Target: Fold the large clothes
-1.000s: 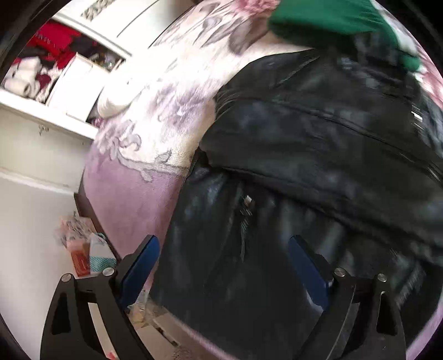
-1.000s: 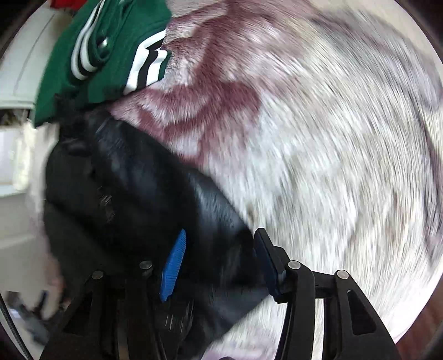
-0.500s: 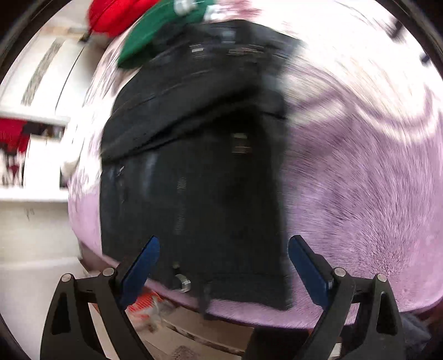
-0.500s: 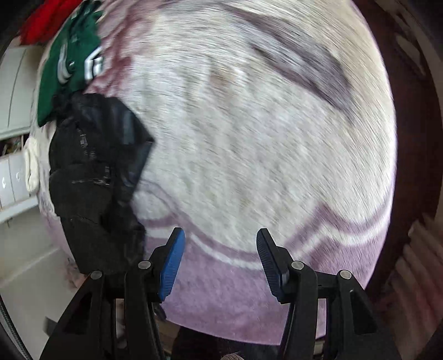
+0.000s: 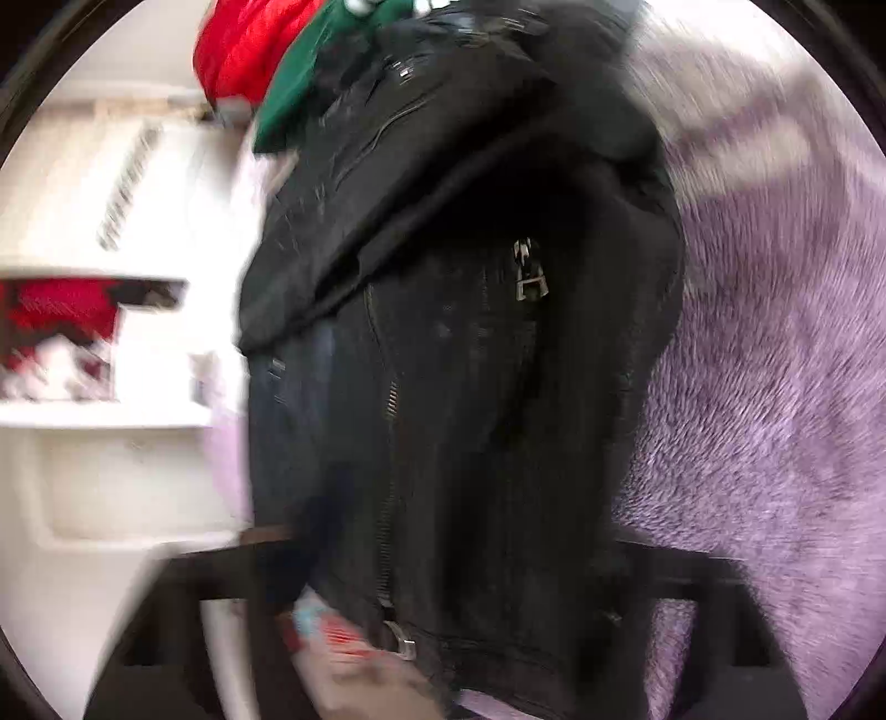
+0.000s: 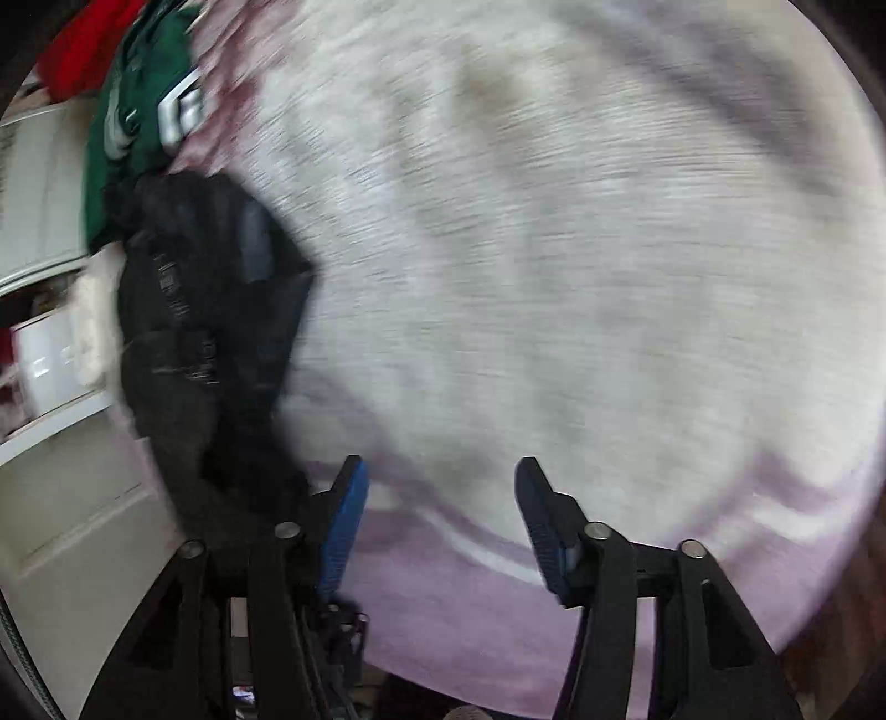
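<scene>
A black leather jacket [image 5: 459,354] with metal zips lies folded on a purple and white fleece blanket [image 5: 775,387]. It fills the middle of the left wrist view and hides the left gripper's fingers; only blurred dark arms show low in that view. In the right wrist view the jacket [image 6: 205,332] lies at the left, apart from my right gripper [image 6: 440,509]. The right gripper is open and empty above the blanket [image 6: 554,277].
A green garment with white stripes [image 6: 138,116] and a red garment [image 5: 243,44] lie beyond the jacket. White shelves with clothes [image 5: 83,332] stand at the left. The dark bed edge [image 5: 221,554] runs below the jacket.
The left wrist camera has moved closer to the jacket, which now covers its fingers. The right gripper has stayed open and shifted slightly over the blanket.
</scene>
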### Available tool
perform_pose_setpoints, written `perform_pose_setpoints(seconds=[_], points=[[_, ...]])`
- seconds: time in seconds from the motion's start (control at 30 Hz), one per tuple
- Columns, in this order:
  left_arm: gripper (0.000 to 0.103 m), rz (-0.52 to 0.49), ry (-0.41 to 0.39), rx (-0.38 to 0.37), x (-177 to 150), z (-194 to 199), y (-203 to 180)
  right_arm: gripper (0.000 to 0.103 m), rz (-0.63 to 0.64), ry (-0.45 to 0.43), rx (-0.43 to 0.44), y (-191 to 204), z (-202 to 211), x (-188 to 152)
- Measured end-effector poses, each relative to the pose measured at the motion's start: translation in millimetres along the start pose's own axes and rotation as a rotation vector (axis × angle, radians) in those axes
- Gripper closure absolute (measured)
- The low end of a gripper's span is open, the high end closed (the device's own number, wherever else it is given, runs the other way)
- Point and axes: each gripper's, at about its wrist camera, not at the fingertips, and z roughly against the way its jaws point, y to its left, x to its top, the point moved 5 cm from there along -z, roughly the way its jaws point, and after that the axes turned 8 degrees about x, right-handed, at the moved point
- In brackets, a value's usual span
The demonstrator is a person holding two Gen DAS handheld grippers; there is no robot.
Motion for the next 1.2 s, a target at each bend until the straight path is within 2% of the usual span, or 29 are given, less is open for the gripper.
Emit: perform_pose_setpoints(seconds=[0.03, 0.13, 0.23, 0.27, 0.3, 0.33, 0.37, 0.4, 0.5, 0.57, 0.73, 0.8, 0.93, 1.07, 1.1, 1.13, 1.17, 1.2], points=[[0.091, 0.017, -0.002, -0.018, -0.2, 1.3, 5.8, 0.025, 0.004, 0.016, 0.072, 6.3, -9.5, 2.4], [0.096, 0.03, -0.054, -0.049, 1.3, 12.7, 22.7, 0.021, 0.0, 0.05, 0.225, 26.4, -42.3, 11.5], [0.097, 0.037, -0.083, -0.069, -1.5, 20.5, 32.0, 0.021, -0.038, 0.06, 0.306, 43.6, -70.0, 21.0], [0.097, 0.036, -0.088, -0.075, -1.4, 22.7, 35.5, 0.021, -0.055, 0.037, 0.322, 47.6, -73.0, 23.4], [0.097, 0.035, -0.095, -0.08, -3.5, 25.1, 36.5, 0.032, -0.068, 0.004, 0.329, 54.0, -74.4, 24.7], [0.097, 0.043, -0.103, -0.09, -4.7, 26.5, 38.8, 0.063, -0.079, -0.005, 0.318, 61.8, -76.6, 24.7], [0.096, 0.052, -0.105, -0.109, -5.8, 27.2, 41.9, 0.063, -0.101, -0.03, 0.3, 68.0, -74.0, 23.4], [0.096, 0.063, -0.106, -0.122, -7.7, 28.5, 46.4, 0.072, -0.105, -0.05, 0.297, 75.7, -70.3, 21.0], [0.097, 0.112, -0.104, -0.18, -8.7, 27.2, 68.0, 0.078, -0.056, -0.101, 0.222, 117.3, -47.2, 5.8], [0.096, 0.159, -0.099, -0.244, -12.3, 23.4, 91.7, 0.079, -0.006, -0.122, 0.175, 159.0, -33.0, -8.6], [0.095, 0.303, -0.07, -0.42, -25.0, -5.5, 173.5, 0.079, 0.11, -0.145, 0.013, 273.9, -43.0, -28.8], [0.095, 0.357, -0.05, -0.463, -29.3, -23.2, 201.3, 0.079, 0.163, -0.141, -0.045, 324.6, -65.2, -31.1], [0.094, 0.461, 0.027, -0.549, -40.4, -93.7, 248.6, 0.079, 0.232, -0.095, -0.178, 410.7, -146.5, -28.9], [0.087, 0.538, 0.144, -0.675, -62.5, -191.0, 268.7, 0.079, 0.22, -0.057, -0.355, 445.9, -235.6, -12.1], [0.083, 0.548, 0.165, -0.696, -67.7, -208.7, 269.9, 0.077, 0.219, -0.039, -0.397, 448.8, -257.7, -8.9], [0.083, 0.562, 0.207, -0.747, -78.2, -236.0, 268.7, 0.07, 0.237, -0.009, -0.426, 446.9, -275.3, -7.9], [0.077, 0.572, 0.233, -0.772, -84.9, -247.8, 267.7, 0.066, 0.234, 0.027, -0.435, 451.3, -294.2, -6.4], [0.073, 0.584, 0.262, -0.811, -94.0, -261.6, 267.1, 0.055, 0.218, 0.043, -0.425, 446.7, -300.6, -5.4]])
